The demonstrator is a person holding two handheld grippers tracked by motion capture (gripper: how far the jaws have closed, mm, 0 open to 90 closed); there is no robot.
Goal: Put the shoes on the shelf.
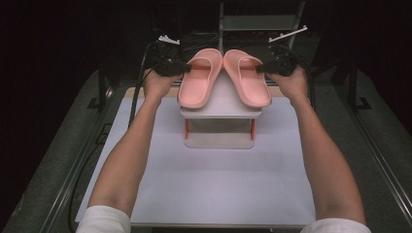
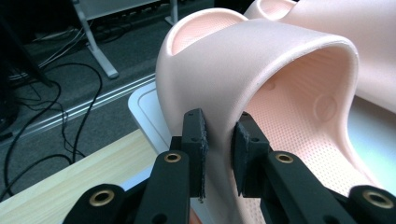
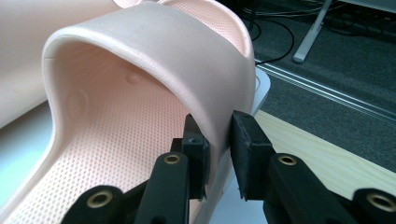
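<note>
Atop the white rack (image 1: 221,112): two pink slides. Left gripper (image 2: 218,148) clamped on the left slide (image 1: 198,80) strap's outer edge; right gripper (image 3: 218,142) likewise on the right slide (image 1: 247,77). Heels cut off in both gripper views.

A small white stand (image 1: 219,108) sits toward the far end of the surface (image 1: 218,184), which is pale grey and edged at the back by a light wooden strip (image 2: 65,182). The stand has a flat top shelf, a lower shelf beneath it and two orange uprights (image 1: 186,128) at the front corners. Grey carpeted floor (image 1: 58,145) surrounds the surface, with metal rails (image 1: 384,160) running along both sides. Beyond the far edge, black cables (image 2: 42,112) loop across the floor near the white legs of a frame (image 2: 95,44). The background above is dark.
</note>
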